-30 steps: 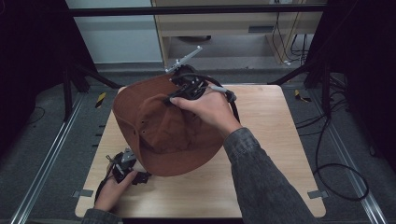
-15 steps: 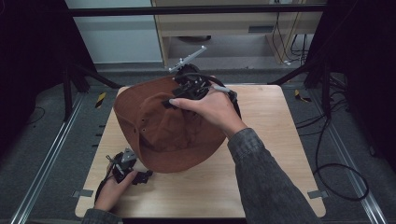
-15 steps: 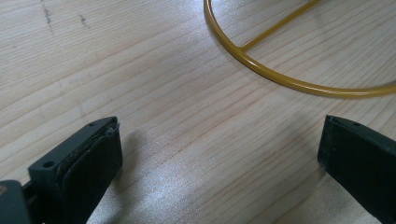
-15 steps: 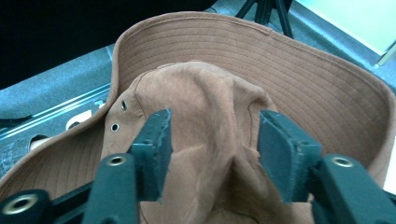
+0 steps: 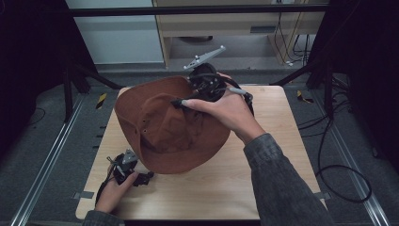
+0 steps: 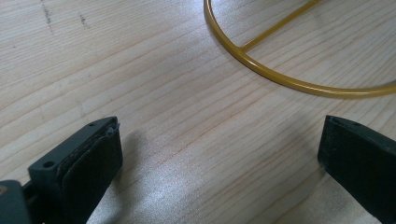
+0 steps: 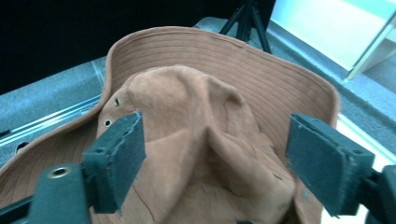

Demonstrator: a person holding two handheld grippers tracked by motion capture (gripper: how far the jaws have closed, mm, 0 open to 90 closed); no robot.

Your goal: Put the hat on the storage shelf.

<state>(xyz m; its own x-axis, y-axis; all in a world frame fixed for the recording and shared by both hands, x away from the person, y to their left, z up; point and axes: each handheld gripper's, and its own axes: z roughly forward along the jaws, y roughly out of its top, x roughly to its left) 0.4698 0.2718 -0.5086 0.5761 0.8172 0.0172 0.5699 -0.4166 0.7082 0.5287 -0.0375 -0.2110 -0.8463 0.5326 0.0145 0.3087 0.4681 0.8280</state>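
Hat [image 5: 164, 127]: a brown, wide-brimmed one with a soft crumpled crown, lying across the middle and left part of the table [image 5: 263, 188] in the high view, its brim reaching from about 12 o'clock at the far edge round to 7 o'clock near the front. In the right gripper view the hat [image 7: 196, 140] shows stitched rings on the brim, small metal eyelets on the crown's side, and a folded, dented top. The table is light wood with plain grain, standing on a grey floor [image 5: 42, 160] with dark frame legs around it.

A person's right arm in a grey sleeve [image 5: 282, 183] comes in from 5 o'clock, the right hand [image 5: 230, 110] wrapped around the right gripper [image 5: 186, 101] at the hat's far rim, about 1 o'clock on the hat. Its jaws stand wide apart over the crown, one at each side of it, and I cannot tell whether either touches the cloth [image 7: 215, 154].

The left hand [image 5: 113, 188] holds the left gripper [image 5: 146, 178] at 7 o'clock, just beside the brim's near edge. Its jaws are spread wide over bare wood [image 6: 219, 158], gripping nothing. Ahead of them, toward 1 o'clock in the left gripper view, lies a thin yellow wire ring [image 6: 280, 80] with a straight spoke, flat on the table.
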